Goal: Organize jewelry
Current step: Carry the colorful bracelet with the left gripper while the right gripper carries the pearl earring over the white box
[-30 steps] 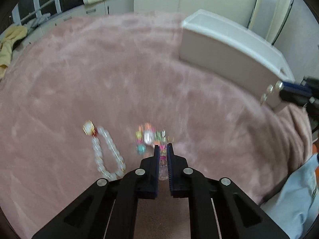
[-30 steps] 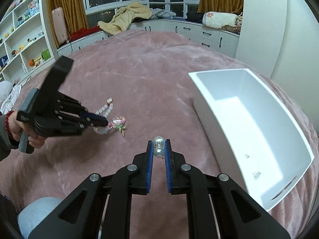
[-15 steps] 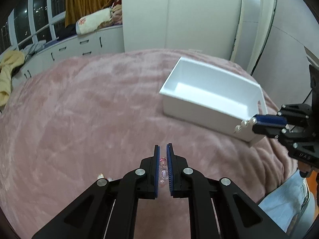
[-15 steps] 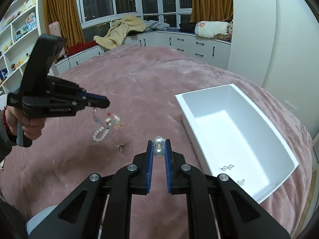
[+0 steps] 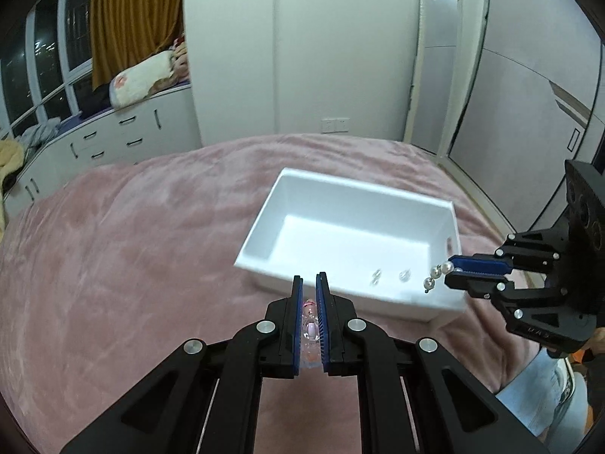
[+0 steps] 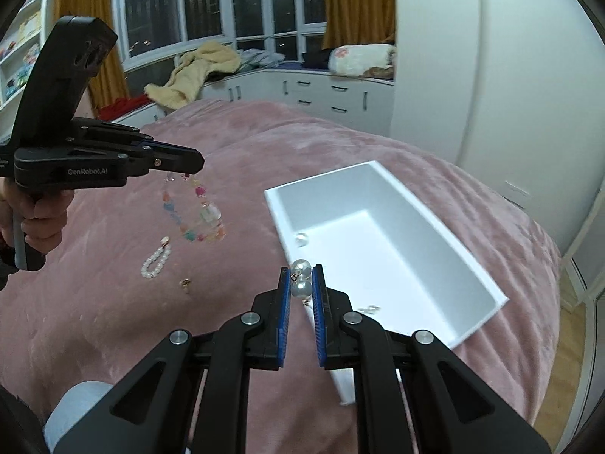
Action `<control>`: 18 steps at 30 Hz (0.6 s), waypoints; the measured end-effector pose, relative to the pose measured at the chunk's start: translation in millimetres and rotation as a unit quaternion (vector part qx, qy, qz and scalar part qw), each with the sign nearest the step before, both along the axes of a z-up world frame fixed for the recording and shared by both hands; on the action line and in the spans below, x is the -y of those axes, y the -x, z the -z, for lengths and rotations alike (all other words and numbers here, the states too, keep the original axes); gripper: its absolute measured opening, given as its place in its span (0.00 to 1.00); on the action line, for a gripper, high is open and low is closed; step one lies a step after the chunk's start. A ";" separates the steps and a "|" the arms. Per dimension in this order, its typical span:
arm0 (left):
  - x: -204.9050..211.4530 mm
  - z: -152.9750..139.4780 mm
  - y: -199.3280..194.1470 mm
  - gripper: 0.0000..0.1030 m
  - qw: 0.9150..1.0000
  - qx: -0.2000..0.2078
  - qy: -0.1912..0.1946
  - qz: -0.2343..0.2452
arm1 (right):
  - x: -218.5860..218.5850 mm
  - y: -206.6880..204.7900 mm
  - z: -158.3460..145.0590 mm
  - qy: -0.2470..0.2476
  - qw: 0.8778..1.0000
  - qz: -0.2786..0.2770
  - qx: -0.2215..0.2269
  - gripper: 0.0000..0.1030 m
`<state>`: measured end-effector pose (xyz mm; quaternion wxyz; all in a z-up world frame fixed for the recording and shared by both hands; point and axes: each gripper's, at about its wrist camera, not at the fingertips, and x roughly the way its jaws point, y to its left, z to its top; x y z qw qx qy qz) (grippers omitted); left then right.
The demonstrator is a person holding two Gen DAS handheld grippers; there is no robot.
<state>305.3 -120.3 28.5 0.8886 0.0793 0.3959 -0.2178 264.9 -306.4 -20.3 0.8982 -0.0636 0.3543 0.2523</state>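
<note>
1. Left gripper [image 5: 311, 295] is clamped on the colourful beaded bracelet [image 6: 196, 212], which is up off the pink blanket [image 6: 113, 302] now and dangling in the air from the jaws. A second ago it was down on the blanket next to the white bead bracelet [image 6: 155, 261].
2. Right gripper [image 6: 301, 283] is pinched on a pearl earring [image 6: 300, 278], same as a second ago, and now sits right over the near left corner of the white box [image 6: 487, 283].
3. Both hands have swung toward the box, so I'd say both pieces are basically ready to drop in.
4. A few small pieces already lie on the box floor near its front edge.
5. Still out on the blanket: the white bead bracelet and a small gold piece [image 6: 185, 283] just beside it, left of the box.
</note>
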 end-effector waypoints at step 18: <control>107.4 27.6 -69.7 0.12 0.998 -0.027 -0.033 0.045 | 98.0 -43.1 37.2 -0.159 0.984 0.044 -0.062 0.12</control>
